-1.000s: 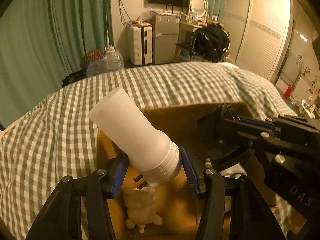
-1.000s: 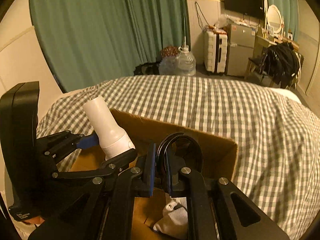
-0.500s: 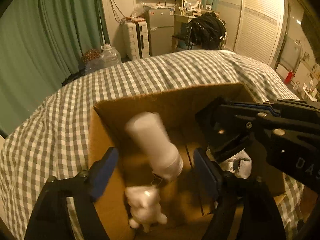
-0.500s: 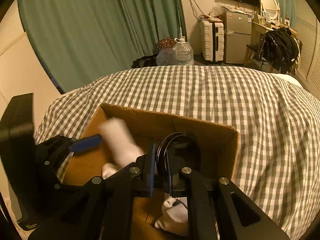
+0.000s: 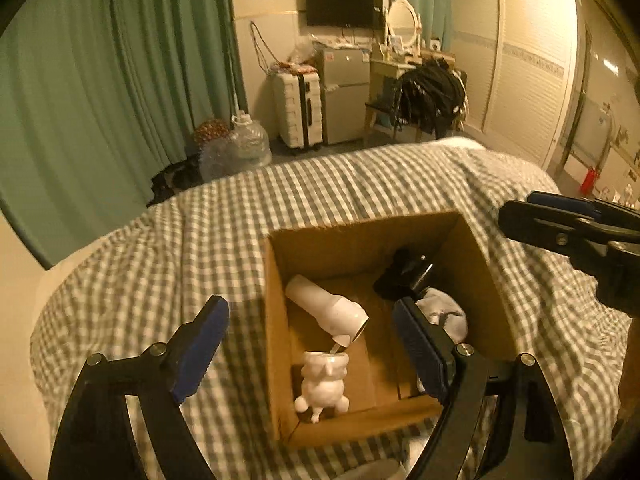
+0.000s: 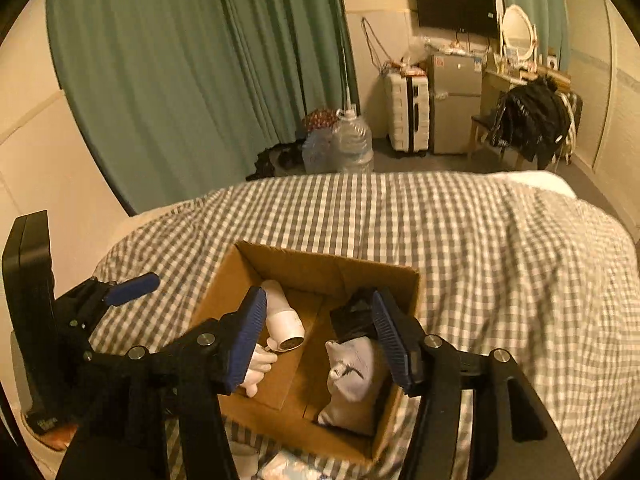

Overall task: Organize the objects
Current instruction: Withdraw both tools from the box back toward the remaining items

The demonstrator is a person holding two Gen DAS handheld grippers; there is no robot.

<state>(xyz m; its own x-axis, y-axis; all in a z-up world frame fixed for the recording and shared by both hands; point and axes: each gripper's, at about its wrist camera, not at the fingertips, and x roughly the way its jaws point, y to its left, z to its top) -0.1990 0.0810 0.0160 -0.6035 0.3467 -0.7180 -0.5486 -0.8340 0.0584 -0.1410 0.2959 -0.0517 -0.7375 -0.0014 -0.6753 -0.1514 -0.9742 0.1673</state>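
Checked bed [image 5: 320, 208], cardboard box [image 5: 276, 340] on it

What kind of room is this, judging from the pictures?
Most likely a bedroom. A bed with a checked cover fills the foreground, and a vanity mirror and a wall television stand at the far wall.

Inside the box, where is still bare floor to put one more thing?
Bare floor shows in the box middle, between the white bottle and the sock. The left side, bottle over figurine, is crowded; black items fill the far right corner.

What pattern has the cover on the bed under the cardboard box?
Grey-and-white checked bed cover; clearest in the right wrist view.
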